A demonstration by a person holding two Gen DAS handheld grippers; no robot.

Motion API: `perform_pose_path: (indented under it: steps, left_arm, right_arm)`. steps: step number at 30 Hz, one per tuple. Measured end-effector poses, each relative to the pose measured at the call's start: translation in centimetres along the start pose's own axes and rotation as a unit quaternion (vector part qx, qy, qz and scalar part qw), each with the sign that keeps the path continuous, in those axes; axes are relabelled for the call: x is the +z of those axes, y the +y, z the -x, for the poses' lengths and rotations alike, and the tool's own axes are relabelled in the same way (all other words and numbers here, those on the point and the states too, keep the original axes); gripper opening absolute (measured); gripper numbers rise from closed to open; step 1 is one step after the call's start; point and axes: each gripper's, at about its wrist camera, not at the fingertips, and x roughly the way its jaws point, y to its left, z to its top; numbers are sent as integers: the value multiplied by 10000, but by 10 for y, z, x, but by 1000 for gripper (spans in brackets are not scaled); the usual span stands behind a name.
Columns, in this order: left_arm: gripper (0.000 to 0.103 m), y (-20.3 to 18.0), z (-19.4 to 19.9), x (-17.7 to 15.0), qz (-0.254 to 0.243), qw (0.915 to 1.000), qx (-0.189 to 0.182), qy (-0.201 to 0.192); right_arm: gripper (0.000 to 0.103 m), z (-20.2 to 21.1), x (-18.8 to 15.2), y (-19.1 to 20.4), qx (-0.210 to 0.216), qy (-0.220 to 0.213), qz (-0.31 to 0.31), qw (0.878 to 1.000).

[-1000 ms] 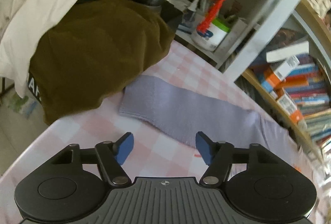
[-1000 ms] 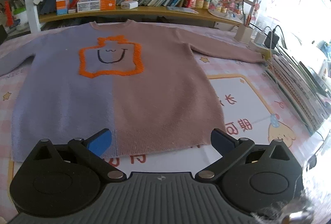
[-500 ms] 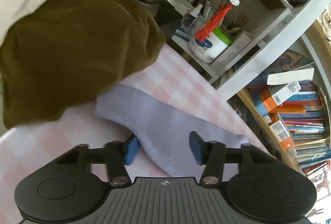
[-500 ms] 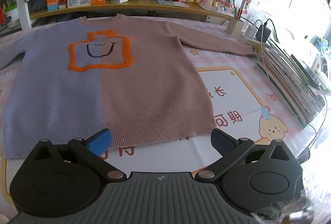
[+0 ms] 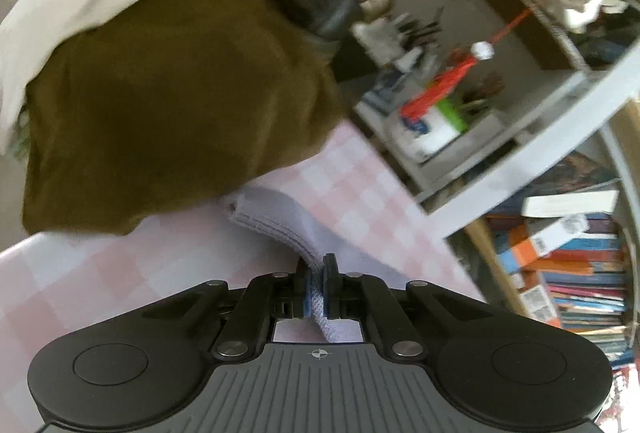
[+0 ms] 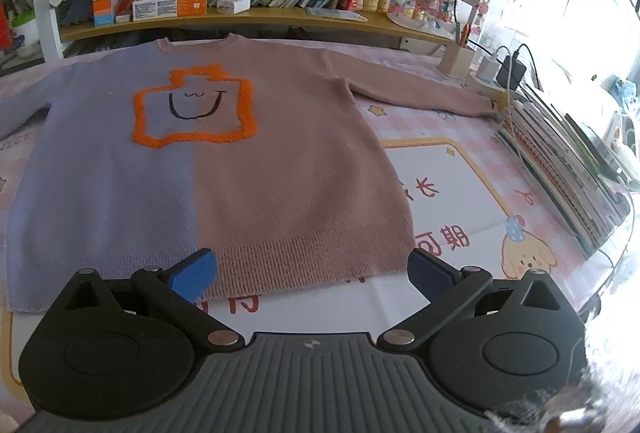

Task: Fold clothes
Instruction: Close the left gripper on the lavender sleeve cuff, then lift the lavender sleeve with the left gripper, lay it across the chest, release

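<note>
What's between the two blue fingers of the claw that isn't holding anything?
In the right wrist view, the sweater's ribbed hem and a strip of the patterned tablecloth show between the right gripper's open fingers; nothing is gripped.

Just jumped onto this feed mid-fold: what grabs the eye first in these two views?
The two-tone sweater, lilac and dusty pink with an orange-outlined smiley, lies flat across the table in front of the open right gripper. In the left wrist view, the left gripper is shut on the sweater's lilac sleeve cuff, beside a heap of olive-brown cloth.
</note>
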Motion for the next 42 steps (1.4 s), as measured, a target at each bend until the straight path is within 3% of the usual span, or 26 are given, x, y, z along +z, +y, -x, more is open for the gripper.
perform_pose_path:
  steps: [8,19,30,42]
  left_arm:
    - [3,-46,28,-7,-414,9973,-524,-301]
    - [3,-149,74,-65,-1149,9856,-967,-779]
    - [3,-253,55,-132,-1703,9774,-795,-965]
    - [3,-333,20,-197,-2512,9620,-810,-705]
  right_arm:
    - [103,-8,4,-12,327,-124,89,9993]
    - [103,-38,15,-69,1253,-244,373,9911]
    - [103,-83,31,-132,2112,-44,313,9769]
    - [103,-104,36,-169,2340,14,273,9719]
